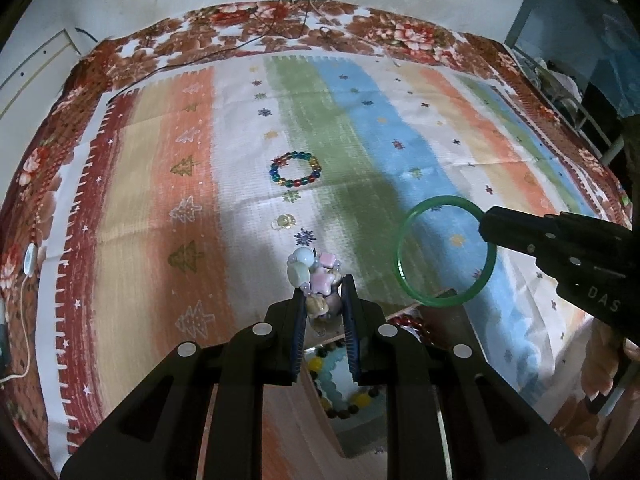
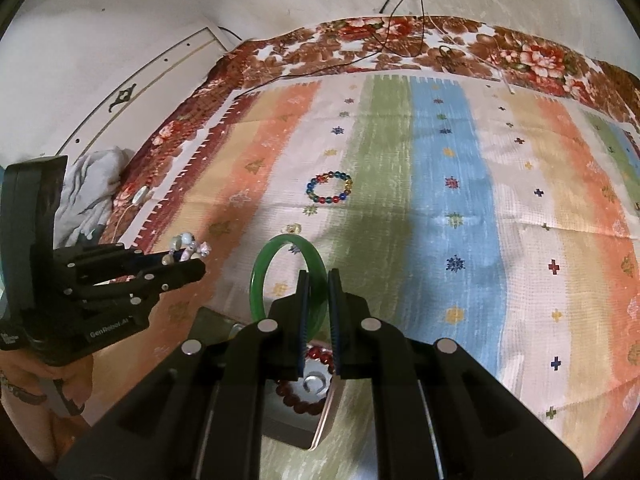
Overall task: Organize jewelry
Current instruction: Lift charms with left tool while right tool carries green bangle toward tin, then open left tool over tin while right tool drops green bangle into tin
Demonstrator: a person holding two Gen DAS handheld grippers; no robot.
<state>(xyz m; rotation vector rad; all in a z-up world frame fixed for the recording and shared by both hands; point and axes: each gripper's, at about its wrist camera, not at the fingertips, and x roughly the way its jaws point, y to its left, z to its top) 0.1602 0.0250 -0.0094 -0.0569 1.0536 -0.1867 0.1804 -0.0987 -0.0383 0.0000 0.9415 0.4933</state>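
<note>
My left gripper is shut on a pastel charm bracelet with pink, white and mint beads, held above an open jewelry box. It also shows in the right wrist view. My right gripper is shut on a green bangle, held upright over the box; the bangle also shows in the left wrist view. A multicoloured bead bracelet lies flat on the striped cloth, also seen in the right wrist view. A small clear ring lies nearer.
The box holds a dark red bead bracelet and a yellow and brown bead bracelet. A striped cloth covers a floral blanket. Black cables run over the far edge. Grey cloth lies at the left.
</note>
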